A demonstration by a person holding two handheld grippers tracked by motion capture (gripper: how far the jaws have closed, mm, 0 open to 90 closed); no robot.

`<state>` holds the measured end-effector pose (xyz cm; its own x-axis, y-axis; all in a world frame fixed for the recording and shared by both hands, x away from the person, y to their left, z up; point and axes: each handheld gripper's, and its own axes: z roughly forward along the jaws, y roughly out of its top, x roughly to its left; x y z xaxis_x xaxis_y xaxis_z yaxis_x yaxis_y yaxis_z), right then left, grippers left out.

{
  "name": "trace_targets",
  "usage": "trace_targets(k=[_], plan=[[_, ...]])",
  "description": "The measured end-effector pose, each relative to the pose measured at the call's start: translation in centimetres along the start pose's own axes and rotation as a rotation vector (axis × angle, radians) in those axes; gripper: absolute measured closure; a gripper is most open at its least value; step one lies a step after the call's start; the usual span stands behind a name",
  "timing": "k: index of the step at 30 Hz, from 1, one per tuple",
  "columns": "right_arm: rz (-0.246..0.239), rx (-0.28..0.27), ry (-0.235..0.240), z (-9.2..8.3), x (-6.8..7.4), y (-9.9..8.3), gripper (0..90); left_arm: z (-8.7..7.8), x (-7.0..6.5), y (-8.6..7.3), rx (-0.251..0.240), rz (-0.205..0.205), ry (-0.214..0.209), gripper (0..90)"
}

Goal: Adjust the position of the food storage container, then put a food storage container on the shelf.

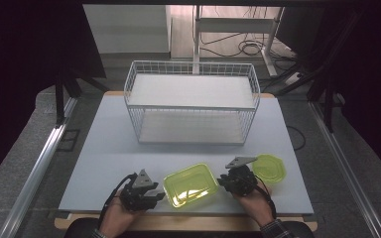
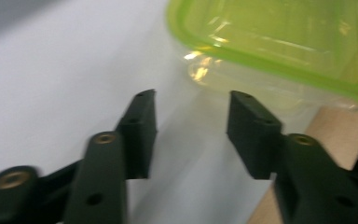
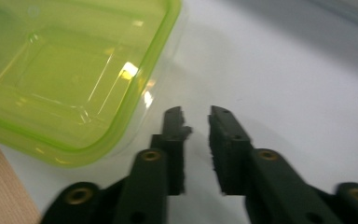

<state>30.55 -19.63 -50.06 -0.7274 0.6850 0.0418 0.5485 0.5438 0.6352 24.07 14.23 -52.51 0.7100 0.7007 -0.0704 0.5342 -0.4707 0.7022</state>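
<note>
Room: dark surroundings, grey floor, metal rails at the lower left and right of the high view, cables on the floor at the top.
Table (image 1: 104, 148): pale grey, matt, flat top with a light wooden edge along the bottom.
Wire basket (image 1: 192, 101): white metal mesh, rectangular, two-level, at the centre of the high view, well apart from the grippers.
Rectangular container (image 1: 190, 184): translucent yellow-green plastic, glossy, rounded corners, raised rim; lower centre, between the two grippers.
Octagonal container (image 1: 270, 168): same yellow-green plastic, smaller, lower right, just beside the right gripper.
Left gripper (image 1: 155, 194): black, hard, blocky jaws, released with a clear gap and bare table between them; the rectangular container's corner lies just ahead.
Right gripper (image 1: 221, 180): black jaws with worn, ragged pads, parted narrowly, nothing between them; the rectangular container sits beside them, at the upper left of the right gripper view.
</note>
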Motion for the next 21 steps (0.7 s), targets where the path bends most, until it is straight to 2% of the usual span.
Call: trace_targets(k=[1, 2, 3, 5, 6, 8, 9, 14, 18, 21], plan=[[0.006, -0.012, -0.002, -0.3, -0.1, 0.0, 66.7, 0.0, 0.0, 0.0, 0.0, 0.0, 0.0, 43.8], [0.006, -0.012, -0.002, -0.3, -0.1, 0.0, 66.7, -0.1, 0.2, -0.1, -0.009, -0.006, 0.01, 43.8], [0.006, -0.04, -0.013, -0.7, -0.2, -0.1, 58.3, -0.3, 0.5, -0.3, -0.017, -0.02, 0.021, 34.2], [0.014, -0.061, -0.011, -1.0, -0.3, -0.2, 50.5, -0.3, 0.6, -0.3, -0.022, -0.026, 0.028, 24.7], [0.014, -0.061, -0.011, -1.0, -0.3, -0.2, 50.5, -0.3, 0.7, -0.3, -0.023, -0.03, 0.035, 24.7], [0.023, -0.071, -0.009, -1.2, -0.5, -0.3, 43.7, -0.3, 0.8, -0.4, -0.028, -0.033, 0.036, 17.6], [0.037, -0.089, -0.01, -1.5, -0.6, -0.3, 38.5, -0.3, 0.8, -0.4, -0.036, -0.026, 0.037, 11.0], [0.06, -0.135, 0.009, -1.8, -0.9, -0.2, 29.9, -0.3, 0.8, -0.5, -0.051, -0.014, 0.041, 6.8], [0.081, -0.173, 0.042, -1.8, -1.0, -0.2, 19.6, -0.3, 0.8, -0.6, -0.052, 0.0, 0.041, 5.0], [0.091, -0.181, 0.066, -1.5, -0.9, -0.1, 14.0, -0.2, 0.9, -0.6, -0.057, 0.011, 0.043, 4.4]])
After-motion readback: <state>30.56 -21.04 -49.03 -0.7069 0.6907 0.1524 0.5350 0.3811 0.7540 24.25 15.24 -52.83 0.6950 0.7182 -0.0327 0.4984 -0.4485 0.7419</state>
